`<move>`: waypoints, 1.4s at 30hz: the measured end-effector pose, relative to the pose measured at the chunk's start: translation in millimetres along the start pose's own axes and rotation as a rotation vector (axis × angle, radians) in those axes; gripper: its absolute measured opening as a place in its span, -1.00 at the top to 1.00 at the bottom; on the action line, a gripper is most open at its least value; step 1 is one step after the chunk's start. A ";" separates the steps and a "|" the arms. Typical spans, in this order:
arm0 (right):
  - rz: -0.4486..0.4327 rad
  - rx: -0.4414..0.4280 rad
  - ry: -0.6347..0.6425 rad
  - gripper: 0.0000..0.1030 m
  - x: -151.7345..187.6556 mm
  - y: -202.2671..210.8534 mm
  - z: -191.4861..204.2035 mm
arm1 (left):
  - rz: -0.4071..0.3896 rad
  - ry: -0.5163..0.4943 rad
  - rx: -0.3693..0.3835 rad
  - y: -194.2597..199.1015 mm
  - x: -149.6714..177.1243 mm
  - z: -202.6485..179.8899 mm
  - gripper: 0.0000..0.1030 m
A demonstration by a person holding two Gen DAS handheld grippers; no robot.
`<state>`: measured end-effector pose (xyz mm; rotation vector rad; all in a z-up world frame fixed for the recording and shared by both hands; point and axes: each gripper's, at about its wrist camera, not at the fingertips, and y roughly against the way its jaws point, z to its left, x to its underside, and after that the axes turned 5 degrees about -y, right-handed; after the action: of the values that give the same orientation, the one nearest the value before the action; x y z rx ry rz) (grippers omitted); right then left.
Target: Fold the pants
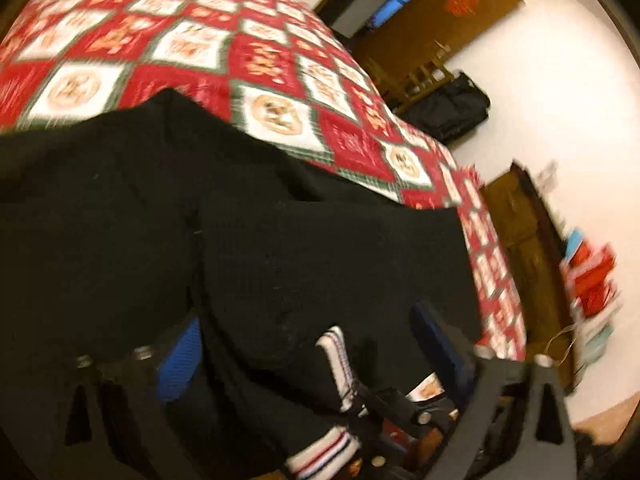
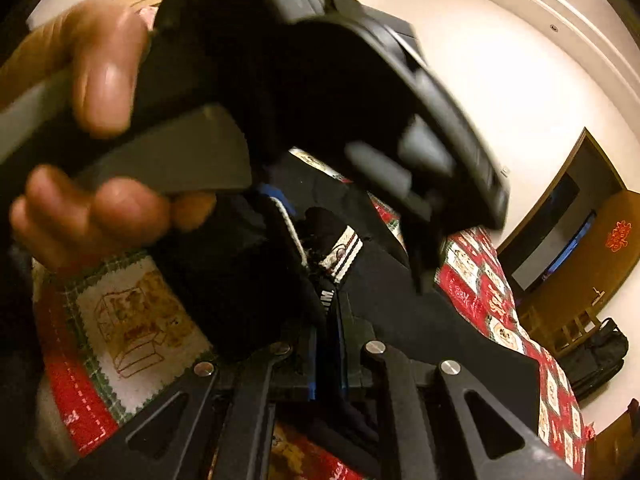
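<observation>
Black pants (image 1: 280, 248) lie spread on red-and-white patterned quilt (image 1: 256, 60), striped cuff (image 1: 338, 356) at near edge. Left gripper (image 1: 304, 344): blue pads wide apart, fabric between them, not pinched. Right gripper (image 2: 326, 320): jaws together, clamped on dark fabric beside striped cuff. Step judged: securing leg end for fold. Next move calls for left closing on cloth, then carrying both ends over.

the far half of the quilt (image 1: 168, 40) lies bare, plenty of room to pass there. the black pants (image 1: 300, 248) cover the near side out to the bed's right edge. close in, the left gripper (image 2: 312, 80) and the hand (image 2: 100, 92) on it crowd right over the right gripper (image 2: 328, 360), little gap between. beyond the bed, a wooden cabinet (image 1: 520, 232) and a dark bag (image 1: 452, 108) stand along the wall.
</observation>
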<state>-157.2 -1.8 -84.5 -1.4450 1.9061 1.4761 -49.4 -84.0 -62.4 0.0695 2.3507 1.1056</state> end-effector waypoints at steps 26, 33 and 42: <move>0.265 -0.095 -1.011 -0.01 88.7 -63.1 -295.7 | -0.108 -0.052 -0.056 -11.0 -0.1 1.2 0.54; 0.246 -0.124 -0.887 0.70 52.2 -61.5 -258.1 | -0.162 -0.069 -0.062 8.3 6.0 2.8 0.76; 0.293 -0.071 -0.873 0.68 59.6 -77.4 -248.5 | -0.209 -0.107 -0.186 14.3 1.8 8.6 0.76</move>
<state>-41.4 -241.8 -68.0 -0.3829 1.5196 1.8840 -49.2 -68.0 -57.3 -0.1757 2.0970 1.1790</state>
